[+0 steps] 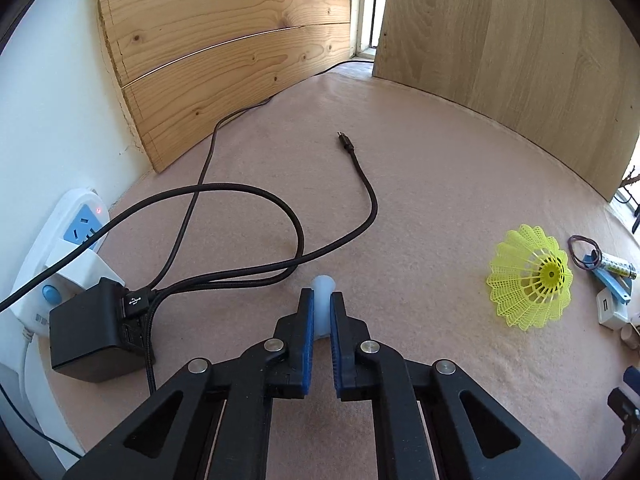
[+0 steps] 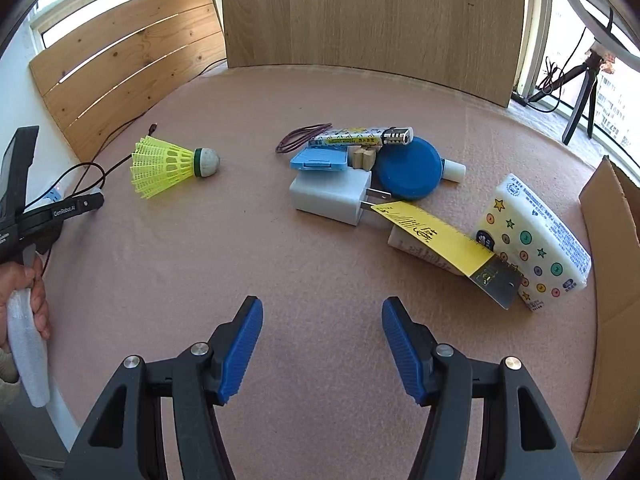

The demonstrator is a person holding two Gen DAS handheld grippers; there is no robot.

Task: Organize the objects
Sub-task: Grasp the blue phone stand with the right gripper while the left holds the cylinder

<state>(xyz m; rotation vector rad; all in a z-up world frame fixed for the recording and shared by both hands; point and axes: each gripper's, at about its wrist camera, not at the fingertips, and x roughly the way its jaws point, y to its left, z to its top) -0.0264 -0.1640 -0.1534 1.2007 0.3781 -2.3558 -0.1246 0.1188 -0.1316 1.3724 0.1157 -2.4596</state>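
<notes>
Left wrist view: I am watching the left claw [image 1: 322, 304] pinching a small translucent white object [image 1: 322, 292] between its blue pads, low over the pink worktop [image 1: 420, 184]; I cannot tell what the object is. Dark braided cables [image 1: 288, 216] are looping just ahead of it, running to a black charger block [image 1: 92, 328] plugged into a white power strip [image 1: 76, 232] at the left edge. A yellow shuttlecock [image 1: 528, 280] is lying on its side well off to the right.

Right wrist view: I am seeing the right claw [image 2: 322, 344] hanging spread over bare worktop, with nothing between its pads. Beyond it, a cluster is sitting together: a white plug adapter [image 2: 328, 196], a blue round case [image 2: 408, 172], a blue flat case [image 2: 318, 158], a patterned lighter [image 2: 360, 136], a yellow card [image 2: 436, 236] and a tissue pack [image 2: 536, 240]. A hand [image 2: 24, 300] is gripping the left claw's handle at the frame's left edge.
</notes>
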